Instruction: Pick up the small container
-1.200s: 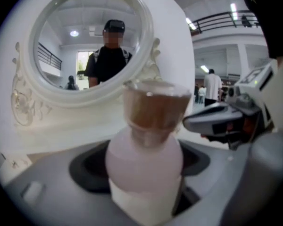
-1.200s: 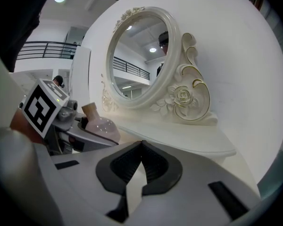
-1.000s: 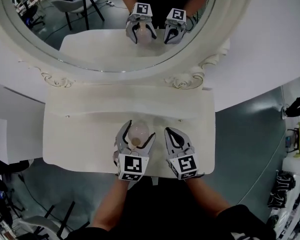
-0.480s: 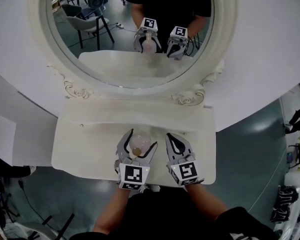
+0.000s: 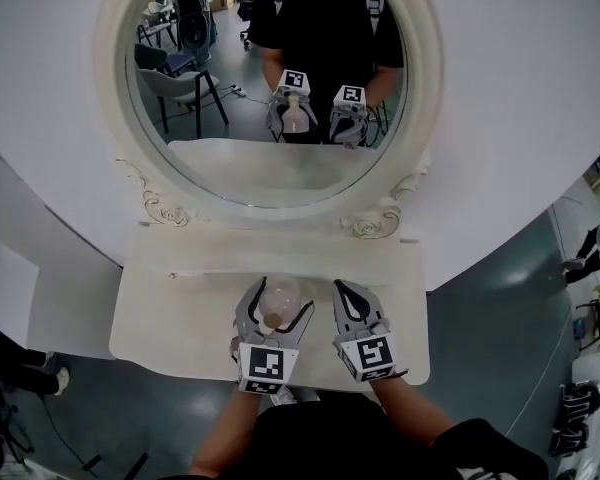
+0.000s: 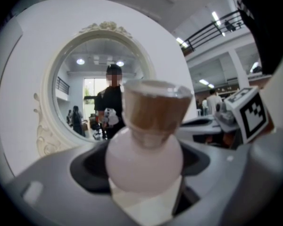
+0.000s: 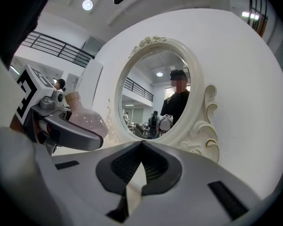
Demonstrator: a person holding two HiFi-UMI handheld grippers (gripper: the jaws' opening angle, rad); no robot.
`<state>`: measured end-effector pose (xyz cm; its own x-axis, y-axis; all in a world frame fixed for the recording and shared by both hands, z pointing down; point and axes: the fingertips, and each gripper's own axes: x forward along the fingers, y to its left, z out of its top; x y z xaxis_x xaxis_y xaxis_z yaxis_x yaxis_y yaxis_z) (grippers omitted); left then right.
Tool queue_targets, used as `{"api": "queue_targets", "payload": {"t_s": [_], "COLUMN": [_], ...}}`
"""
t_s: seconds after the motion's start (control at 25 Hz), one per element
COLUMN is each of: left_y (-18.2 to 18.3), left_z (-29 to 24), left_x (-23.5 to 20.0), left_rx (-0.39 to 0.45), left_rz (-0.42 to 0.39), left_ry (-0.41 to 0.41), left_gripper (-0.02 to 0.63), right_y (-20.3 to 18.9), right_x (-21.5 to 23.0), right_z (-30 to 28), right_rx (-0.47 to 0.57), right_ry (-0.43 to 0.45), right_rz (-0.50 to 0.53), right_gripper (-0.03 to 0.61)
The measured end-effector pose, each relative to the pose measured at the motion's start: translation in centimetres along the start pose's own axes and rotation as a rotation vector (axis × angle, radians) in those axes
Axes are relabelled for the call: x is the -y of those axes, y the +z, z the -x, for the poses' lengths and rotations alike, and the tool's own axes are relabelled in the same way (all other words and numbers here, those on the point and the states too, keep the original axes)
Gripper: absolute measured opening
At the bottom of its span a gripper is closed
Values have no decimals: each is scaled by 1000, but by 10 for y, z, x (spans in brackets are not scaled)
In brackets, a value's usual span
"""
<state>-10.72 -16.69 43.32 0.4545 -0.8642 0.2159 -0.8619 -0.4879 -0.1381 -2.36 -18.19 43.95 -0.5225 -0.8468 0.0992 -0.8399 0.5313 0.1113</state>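
The small container is a round pale-pink bottle (image 5: pixel 279 296) with a tan cap (image 6: pixel 153 109). My left gripper (image 5: pixel 274 310) is shut on its belly (image 6: pixel 144 157), one jaw on either side, over the front of the white vanity top (image 5: pixel 170 313). In the right gripper view the bottle (image 7: pixel 87 119) shows at the left, leaning in the left gripper (image 7: pixel 70 136). My right gripper (image 5: pixel 344 293) is beside it on the right. Its jaws meet at the tips (image 7: pixel 141 147) with nothing between them.
An oval mirror (image 5: pixel 270 88) in an ornate white frame (image 5: pixel 375 223) stands on the back of the vanity against a white wall. It reflects both grippers and the person. The vanity's front edge lies just under the grippers, with grey floor (image 5: pixel 500 288) to the right.
The head view has tilted up, so more of the mirror shows. Both grippers keep their places near the front edge, and the bottle stays in the left one.
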Motion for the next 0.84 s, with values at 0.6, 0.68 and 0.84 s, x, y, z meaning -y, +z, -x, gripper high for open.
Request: {"api": "queue_targets", "payload": {"t_s": [0.6, 0.68, 0.84], "left_y": [2, 3, 3], "left_z": [3, 1, -2], "left_x": [4, 3, 2], "left_rx": [13, 13, 13], "left_rz": [27, 26, 23], "left_ry": [1, 2, 0], "left_gripper": [405, 405, 405], "right_y": [-1, -1, -3], "right_x": [0, 1, 3], "right_z": [4, 4, 3], "right_rx": [-7, -6, -8], "right_ry": [-16, -17, -19], "right_rz": [-1, -1, 1], "right_gripper": [-6, -5, -6]}}
